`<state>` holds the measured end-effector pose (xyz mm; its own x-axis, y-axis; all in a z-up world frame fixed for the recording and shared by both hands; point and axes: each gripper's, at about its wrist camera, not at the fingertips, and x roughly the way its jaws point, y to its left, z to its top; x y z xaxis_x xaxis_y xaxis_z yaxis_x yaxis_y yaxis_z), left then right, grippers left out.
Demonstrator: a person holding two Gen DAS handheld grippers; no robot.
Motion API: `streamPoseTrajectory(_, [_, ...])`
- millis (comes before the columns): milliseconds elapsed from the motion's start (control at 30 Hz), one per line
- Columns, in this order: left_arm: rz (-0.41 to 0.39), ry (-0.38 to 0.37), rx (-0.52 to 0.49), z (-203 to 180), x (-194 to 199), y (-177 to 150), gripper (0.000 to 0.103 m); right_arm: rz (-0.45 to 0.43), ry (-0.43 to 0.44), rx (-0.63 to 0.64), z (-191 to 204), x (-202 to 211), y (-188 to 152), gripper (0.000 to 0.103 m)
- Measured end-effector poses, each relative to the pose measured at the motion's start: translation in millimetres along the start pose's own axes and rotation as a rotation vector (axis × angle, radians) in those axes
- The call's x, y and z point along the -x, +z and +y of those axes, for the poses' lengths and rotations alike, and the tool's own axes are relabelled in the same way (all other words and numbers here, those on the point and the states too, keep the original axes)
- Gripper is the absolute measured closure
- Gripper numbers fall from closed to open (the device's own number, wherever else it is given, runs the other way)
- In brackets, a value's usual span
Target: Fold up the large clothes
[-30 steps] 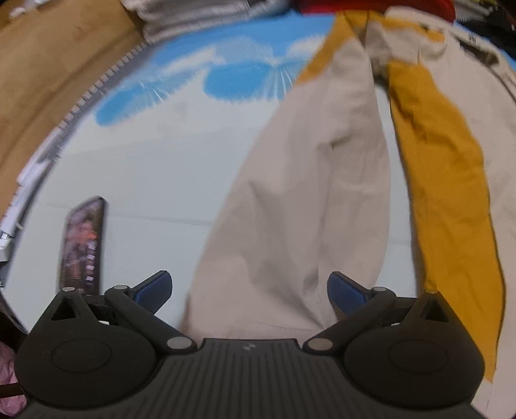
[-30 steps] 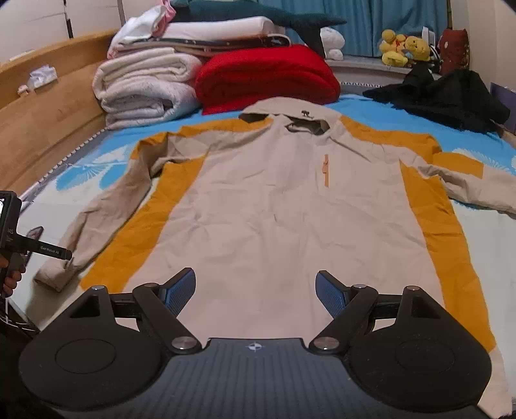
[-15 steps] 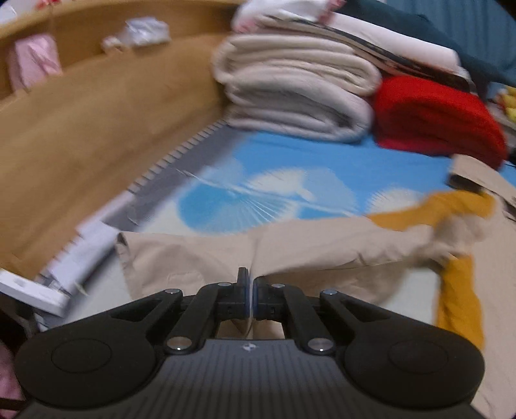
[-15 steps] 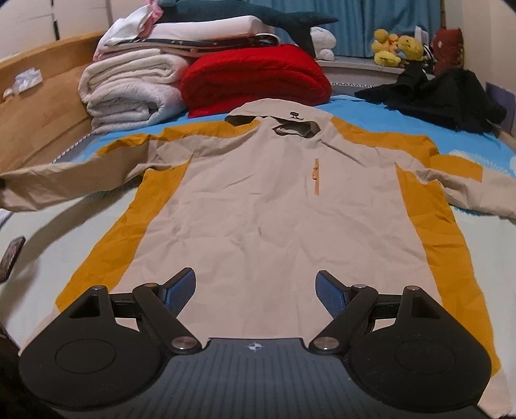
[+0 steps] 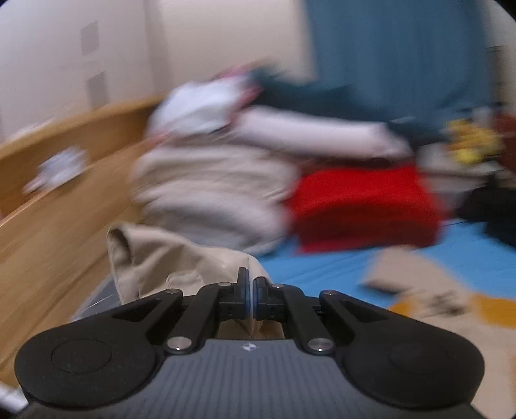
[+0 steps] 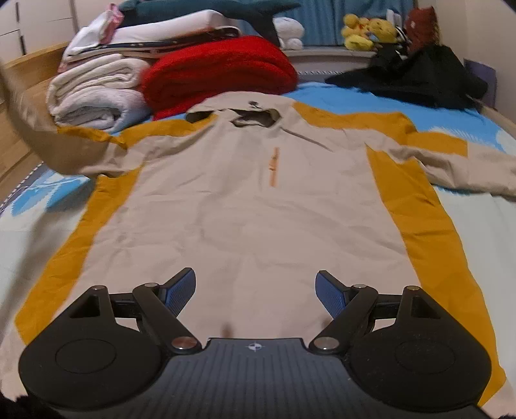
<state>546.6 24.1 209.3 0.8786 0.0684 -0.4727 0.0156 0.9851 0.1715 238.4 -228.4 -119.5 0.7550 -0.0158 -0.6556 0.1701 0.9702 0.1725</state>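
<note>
A beige and mustard hooded jacket lies flat, front up, on the blue bedsheet, hood toward the far pile. Its left sleeve is lifted off the bed and stretches up to the left edge of the right wrist view. My left gripper is shut on the beige cuff end of that sleeve, held high above the bed; this view is blurred. My right gripper stands open over the jacket's lower hem, nothing between its fingers. The right sleeve lies spread on the bed.
Folded white blankets and a red blanket are stacked at the head of the bed. A black garment and plush toys lie at the far right. A wooden bed frame runs along the left.
My left gripper closed on the sleeve's cuff and lifted it well above the bed, raising the sleeve. The right gripper drifted slightly down and nearer the hem, still open.
</note>
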Motion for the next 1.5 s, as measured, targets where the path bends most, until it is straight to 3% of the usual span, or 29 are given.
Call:
streamPoseTrajectory(100, [-0.064, -0.239, -0.047, -108, 24, 15, 0.094, 0.011, -0.001, -0.029, -12, -5, 1, 0.021])
streamPoseTrajectory(200, [-0.033, -0.398, -0.102, -177, 39, 6, 0.064, 0.002, 0.002, -0.061, -24, -3, 5, 0.021])
streamPoseTrajectory(267, [-0.045, -0.446, -0.152, -196, 45, -7, 0.008, -0.004, 0.002, -0.083, -32, -1, 7, 0.021])
streamPoseTrajectory(300, [-0.086, -0.434, -0.171, -197, 48, -16, 0.000, -0.005, 0.004, -0.096, -35, -1, 7, 0.021])
streamPoseTrajectory(367, [-0.161, -0.372, -0.199, -187, 46, -35, 0.000, -0.001, 0.012, -0.123, -43, -1, 8, 0.021])
streamPoseTrajectory(433, [-0.158, -0.331, -0.205, -166, 35, -53, 0.000, 0.010, 0.012, -0.147, -48, -4, 9, 0.021])
streamPoseTrajectory(567, [-0.072, -0.252, -0.123, -105, -18, -98, 0.000, 0.018, 0.020, -0.185, -55, -9, 14, 0.021])
streamPoseTrajectory(733, [0.049, -0.173, -0.080, -56, -90, -149, 0.000, 0.015, 0.043, -0.236, -64, -19, 33, 0.021])
streamPoseTrajectory(867, [0.175, -0.127, -0.081, -42, -153, -184, 0.000, -0.023, 0.020, -0.211, -75, -41, 68, 0.020])
streamPoseTrajectory(1033, [0.248, -0.162, -0.006, -28, -212, -215, 0.000, -0.014, 0.084, -0.033, -67, -99, 143, 0.020])
streamPoseTrajectory(1100, [0.273, -0.174, 0.053, -29, -231, -210, 0.000, 0.022, -0.019, -0.001, -63, -125, 161, 0.020])
streamPoseTrajectory(1167, [0.283, -0.212, 0.072, -34, -249, -202, 0.000, 0.060, -0.132, -0.068, -71, -142, 164, 0.020])
streamPoseTrajectory(1300, [0.303, -0.271, 0.011, -65, -285, -189, 0.002, 0.047, -0.186, -0.238, -103, -145, 136, 0.020])
streamPoseTrajectory(1333, [0.294, -0.281, 0.000, -74, -292, -187, 0.026, 0.062, -0.186, -0.241, -107, -152, 128, 0.019])
streamPoseTrajectory(1367, [0.284, -0.304, -0.014, -84, -296, -183, 0.092, 0.084, -0.156, -0.232, -110, -161, 121, 0.023])
streamPoseTrajectory(1400, [0.288, -0.320, -0.017, -92, -300, -179, 0.101, 0.098, -0.120, -0.217, -111, -168, 118, 0.061])
streamPoseTrajectory(1433, [0.268, -0.304, 0.000, -97, -301, -173, 0.101, 0.079, -0.097, -0.192, -106, -171, 121, 0.089])
streamPoseTrajectory(1467, [0.220, -0.292, 0.003, -100, -297, -166, 0.101, 0.058, -0.069, -0.131, -98, -170, 127, 0.102])
streamPoseTrajectory(1500, [0.180, -0.278, -0.008, -101, -293, -161, 0.101, 0.012, -0.053, -0.069, -87, -165, 137, 0.103])
